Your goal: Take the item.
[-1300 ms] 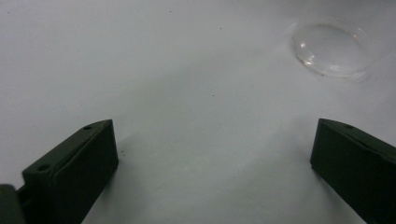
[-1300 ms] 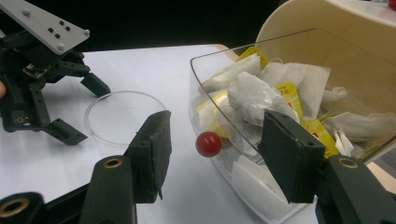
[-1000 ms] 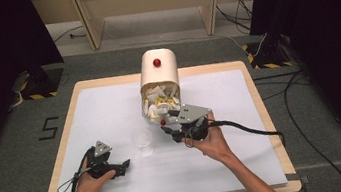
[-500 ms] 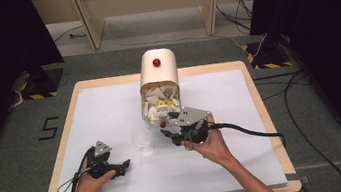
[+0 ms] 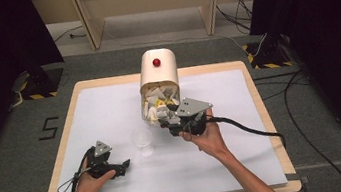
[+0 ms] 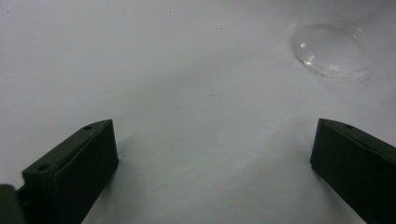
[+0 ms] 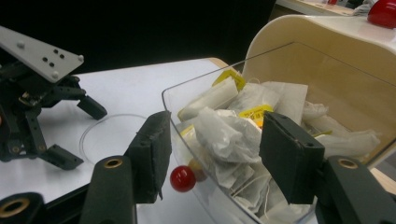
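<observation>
From the high view, I sit at a table (image 5: pixel 107 92) covered with a white sheet, my two forearms coming in from the bottom edge. A cream container (image 5: pixel 157 72) with a red knob (image 5: pixel 156 62) on top lies toward the far middle of the table. Its clear front drawer (image 5: pixel 153 111) faces me, heaped with white tea bags (image 5: pixel 156 109), some with yellow tags. My right hand (image 5: pixel 206 139) holds the right gripper (image 5: pixel 167 121) just at the drawer's front, a black cable (image 5: pixel 248 128) trailing away to the right. My left hand (image 5: pixel 89 180) rests near the table's front left, holding the left gripper (image 5: pixel 126 163), which points toward the right. A small clear plastic cup (image 5: pixel 142 140) stands between the two grippers, apart from both.

In the left gripper view, my two black jaws stand wide apart, low over the bare white sheet, with nothing between them. The clear cup (image 6: pixel 332 49) sits ahead toward the upper right, well clear of the jaws.

In the right gripper view, my jaws are spread, one on each side of the drawer's (image 7: pixel 219 196) clear front wall: the left-hand jaw outside it, the other over the tea bags (image 7: pixel 229 135) inside. I cannot tell whether either jaw touches anything. A small red knob (image 7: pixel 182 178) sticks out of the drawer's front, just beside the outer jaw. Beyond, at the left, the left gripper (image 7: pixel 74 130) rests on the sheet with the cup's rim (image 7: pixel 112 135) near it.
</observation>
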A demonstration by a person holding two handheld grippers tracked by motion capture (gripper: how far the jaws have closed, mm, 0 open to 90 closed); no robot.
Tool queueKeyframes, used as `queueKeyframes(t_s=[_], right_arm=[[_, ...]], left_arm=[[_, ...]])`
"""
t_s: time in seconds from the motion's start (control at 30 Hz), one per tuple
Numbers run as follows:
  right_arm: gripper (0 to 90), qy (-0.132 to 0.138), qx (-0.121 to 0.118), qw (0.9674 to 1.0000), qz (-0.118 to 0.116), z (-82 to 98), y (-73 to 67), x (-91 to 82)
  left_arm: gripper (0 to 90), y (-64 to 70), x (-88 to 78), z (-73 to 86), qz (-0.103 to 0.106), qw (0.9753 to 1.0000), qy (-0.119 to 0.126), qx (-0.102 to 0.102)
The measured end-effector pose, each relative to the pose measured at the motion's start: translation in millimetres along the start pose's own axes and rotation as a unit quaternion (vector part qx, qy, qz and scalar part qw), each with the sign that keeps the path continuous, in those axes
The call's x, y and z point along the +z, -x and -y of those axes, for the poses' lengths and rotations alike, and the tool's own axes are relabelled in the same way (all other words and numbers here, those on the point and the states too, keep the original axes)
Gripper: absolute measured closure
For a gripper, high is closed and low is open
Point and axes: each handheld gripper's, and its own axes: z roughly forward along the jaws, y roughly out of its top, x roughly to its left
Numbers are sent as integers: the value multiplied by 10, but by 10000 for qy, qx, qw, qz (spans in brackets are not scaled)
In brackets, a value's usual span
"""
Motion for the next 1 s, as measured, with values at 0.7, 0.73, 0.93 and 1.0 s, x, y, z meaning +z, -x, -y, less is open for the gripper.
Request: queueKeyframes(t_s=[0.7,0.73,0.93,1.0], right_arm=[[694,-25,286,9996,-71,12,108,206],[733,-20,281,9995,-103,14,107,212],[845,34,198,9997,-166,10,101,201],[856,93,190,9996,-184,-1,106,192]], left_arm=[[0,-1,0,0,0,10000,-2,2],[0,-1,0,0,1,10000,-2,2],[0,0,0,0,0,10000,-2,1],[0,-1,0,-1,1,10000,-2,0]])
